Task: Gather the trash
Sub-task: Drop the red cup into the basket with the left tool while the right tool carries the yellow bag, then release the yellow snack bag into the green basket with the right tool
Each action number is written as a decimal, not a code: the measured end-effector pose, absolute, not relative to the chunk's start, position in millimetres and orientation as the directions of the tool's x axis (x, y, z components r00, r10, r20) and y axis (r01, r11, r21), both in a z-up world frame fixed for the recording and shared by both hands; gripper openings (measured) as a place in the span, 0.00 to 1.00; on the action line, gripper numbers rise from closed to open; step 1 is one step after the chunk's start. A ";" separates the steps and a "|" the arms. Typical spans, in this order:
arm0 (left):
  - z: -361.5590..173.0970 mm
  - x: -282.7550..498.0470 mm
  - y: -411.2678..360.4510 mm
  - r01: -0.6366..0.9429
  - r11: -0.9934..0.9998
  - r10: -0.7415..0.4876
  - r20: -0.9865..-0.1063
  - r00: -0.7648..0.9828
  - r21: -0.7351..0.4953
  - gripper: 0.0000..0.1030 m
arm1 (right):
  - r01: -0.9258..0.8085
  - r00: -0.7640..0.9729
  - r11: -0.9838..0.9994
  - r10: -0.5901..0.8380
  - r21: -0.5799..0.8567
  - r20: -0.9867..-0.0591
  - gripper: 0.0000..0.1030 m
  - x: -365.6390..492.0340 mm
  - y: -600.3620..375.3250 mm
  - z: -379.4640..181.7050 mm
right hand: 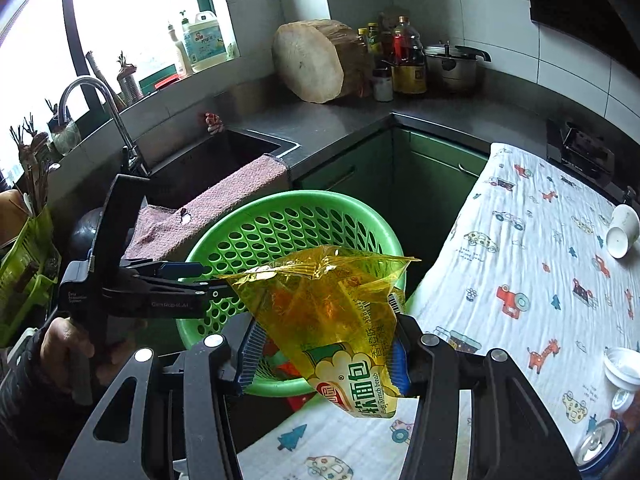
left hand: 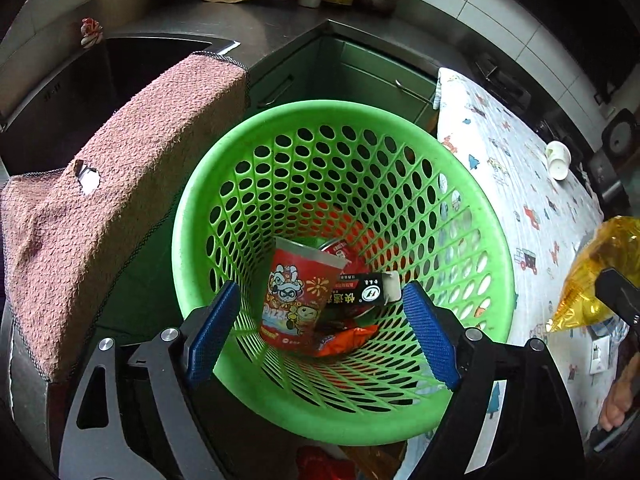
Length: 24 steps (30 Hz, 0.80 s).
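A green perforated basket point(left hand: 472, 184) stands on the floor between the counters; it also shows in the right wrist view point(right hand: 280, 216). Inside lie a red noodle cup point(left hand: 298, 292), a black packet point(left hand: 362, 294) and an orange wrapper point(left hand: 344, 340). My left gripper point(left hand: 320, 328) is open and empty over the basket's near rim; it shows from the side in the right wrist view point(right hand: 192, 270). My right gripper point(right hand: 324, 354) is shut on a yellow bread bag point(right hand: 332, 308), held beside the basket's near right edge. The bag shows at the right edge of the left wrist view point(left hand: 592, 276).
A pink towel point(left hand: 120, 184) hangs over the sink edge left of the basket. A patterned cloth point(right hand: 532, 280) covers the table on the right, with white cups point(right hand: 622, 230), a lid and a can point(right hand: 600, 446). Steel counter, chopping block point(right hand: 316, 62), bottles and pot behind.
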<state>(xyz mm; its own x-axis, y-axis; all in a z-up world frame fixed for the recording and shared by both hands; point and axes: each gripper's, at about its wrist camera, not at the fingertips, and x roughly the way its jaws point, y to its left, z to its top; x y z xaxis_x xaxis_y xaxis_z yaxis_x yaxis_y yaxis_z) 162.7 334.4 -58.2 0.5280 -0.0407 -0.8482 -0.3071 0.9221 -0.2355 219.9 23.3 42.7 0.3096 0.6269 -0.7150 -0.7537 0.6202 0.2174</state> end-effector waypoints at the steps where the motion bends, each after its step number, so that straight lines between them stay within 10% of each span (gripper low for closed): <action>1: -56.5 160.5 334.9 -0.308 0.921 -0.039 -0.846 0.532 -0.236 0.82 | -0.753 0.304 0.620 0.625 0.220 -0.719 0.48 220.6 27.2 40.1; 11: -42.9 147.0 338.3 -0.313 0.913 -0.044 -0.827 0.561 -0.261 0.85 | -0.747 0.242 0.609 0.622 0.266 -0.745 0.50 231.3 63.9 13.7; 15: -43.4 144.2 338.5 -0.315 0.911 -0.048 -0.826 0.561 -0.267 0.85 | -0.738 0.234 0.612 0.626 0.283 -0.744 0.70 235.0 68.5 9.1; 24: -41.2 141.3 338.6 -0.327 0.906 -0.042 -0.826 0.562 -0.268 0.85 | -0.733 0.242 0.616 0.635 0.291 -0.734 0.77 234.8 54.1 13.5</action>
<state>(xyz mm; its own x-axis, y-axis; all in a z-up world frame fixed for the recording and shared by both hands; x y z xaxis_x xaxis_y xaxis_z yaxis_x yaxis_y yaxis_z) 141.3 338.6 -41.2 0.5619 -0.0420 -0.8262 -0.3269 0.9061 -0.2684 234.8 54.1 13.5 0.2424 0.6348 -0.7337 -0.7326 0.6156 0.2906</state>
